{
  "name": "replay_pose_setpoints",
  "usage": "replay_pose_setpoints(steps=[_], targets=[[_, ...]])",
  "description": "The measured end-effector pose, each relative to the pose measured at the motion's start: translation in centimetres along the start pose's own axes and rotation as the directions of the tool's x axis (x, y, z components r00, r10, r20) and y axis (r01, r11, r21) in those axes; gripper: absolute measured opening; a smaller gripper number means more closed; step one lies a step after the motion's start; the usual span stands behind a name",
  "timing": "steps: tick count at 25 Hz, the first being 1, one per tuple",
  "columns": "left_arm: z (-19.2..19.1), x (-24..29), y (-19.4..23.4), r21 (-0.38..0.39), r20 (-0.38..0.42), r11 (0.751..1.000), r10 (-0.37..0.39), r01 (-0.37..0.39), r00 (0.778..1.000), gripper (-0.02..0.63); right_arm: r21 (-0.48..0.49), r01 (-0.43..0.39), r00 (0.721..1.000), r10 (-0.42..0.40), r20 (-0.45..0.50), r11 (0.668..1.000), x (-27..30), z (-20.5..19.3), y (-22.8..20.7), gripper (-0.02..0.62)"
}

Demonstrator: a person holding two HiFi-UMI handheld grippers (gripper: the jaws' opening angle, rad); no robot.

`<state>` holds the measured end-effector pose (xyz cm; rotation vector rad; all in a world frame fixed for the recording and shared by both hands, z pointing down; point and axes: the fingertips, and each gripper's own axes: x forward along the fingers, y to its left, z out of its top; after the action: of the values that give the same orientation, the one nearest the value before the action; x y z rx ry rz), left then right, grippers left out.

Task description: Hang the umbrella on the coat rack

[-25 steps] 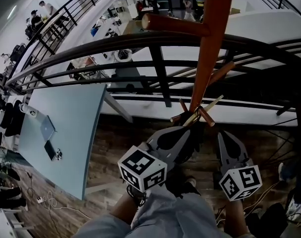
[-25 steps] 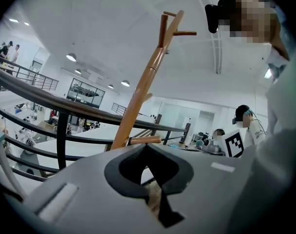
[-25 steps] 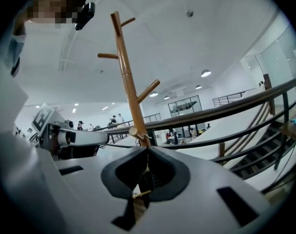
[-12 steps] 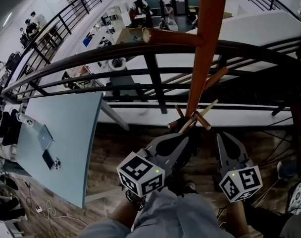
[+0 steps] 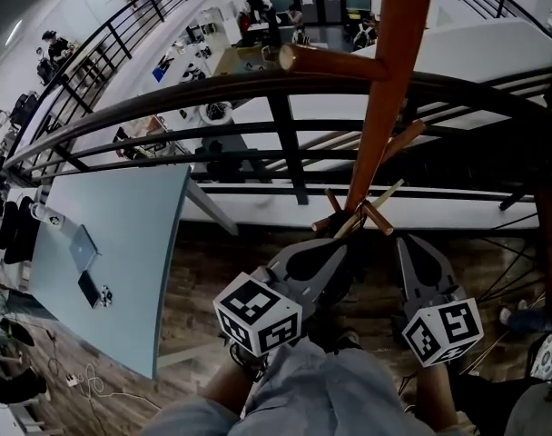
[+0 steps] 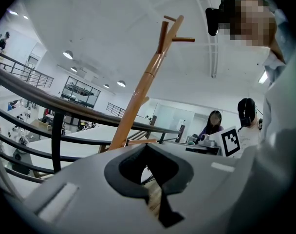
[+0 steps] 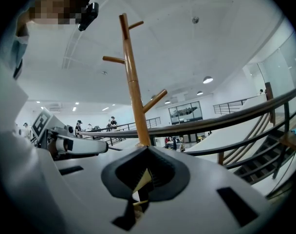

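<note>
The wooden coat rack rises close in front of me, its orange-brown pole carrying short pegs and a splayed foot on the floor. My left gripper and right gripper hang low side by side, just short of the rack's foot. Both are shut with nothing between the jaws. In the left gripper view the rack leans up above the shut left gripper. From the right gripper, also shut, the rack stands upright. No umbrella shows in any view.
A black metal railing runs right behind the rack. At the left a pale blue table bears a laptop. Wooden floor lies under the grippers. People sit at desks off to the side.
The head view has swayed slightly, so the rack's upper peg sits a little further right. Both grippers stay shut in about the same place.
</note>
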<state>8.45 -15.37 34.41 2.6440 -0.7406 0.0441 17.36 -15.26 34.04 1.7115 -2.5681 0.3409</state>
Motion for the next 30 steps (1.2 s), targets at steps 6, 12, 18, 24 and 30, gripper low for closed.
replay_pose_setpoints(steps=[6, 12, 18, 24, 30], targets=[[-0.2, 0.2, 0.2, -0.004, -0.008, 1.0, -0.006, 0.006, 1.0, 0.005, 0.01, 0.004, 1.0, -0.004, 0.001, 1.0, 0.2, -0.3, -0.2, 0.002], [-0.4, 0.5, 0.2, -0.006, -0.012, 1.0, -0.012, 0.012, 1.0, 0.005, 0.011, 0.009, 1.0, -0.009, -0.005, 1.0, 0.2, -0.4, -0.4, 0.002], [-0.5, 0.7, -0.1, -0.007, -0.015, 1.0, -0.016, 0.015, 1.0, 0.005, 0.013, 0.006, 1.0, -0.006, -0.006, 1.0, 0.1, -0.4, -0.4, 0.002], [-0.8, 1.0, 0.0, -0.01, -0.019, 1.0, -0.009, 0.009, 1.0, 0.005, 0.015, 0.002, 1.0, -0.002, -0.012, 1.0, 0.2, -0.7, -0.7, 0.002], [-0.8, 1.0, 0.2, -0.012, -0.018, 1.0, -0.001, 0.001, 1.0, 0.005, 0.016, -0.004, 1.0, 0.005, -0.018, 1.0, 0.4, -0.9, -0.8, 0.002]])
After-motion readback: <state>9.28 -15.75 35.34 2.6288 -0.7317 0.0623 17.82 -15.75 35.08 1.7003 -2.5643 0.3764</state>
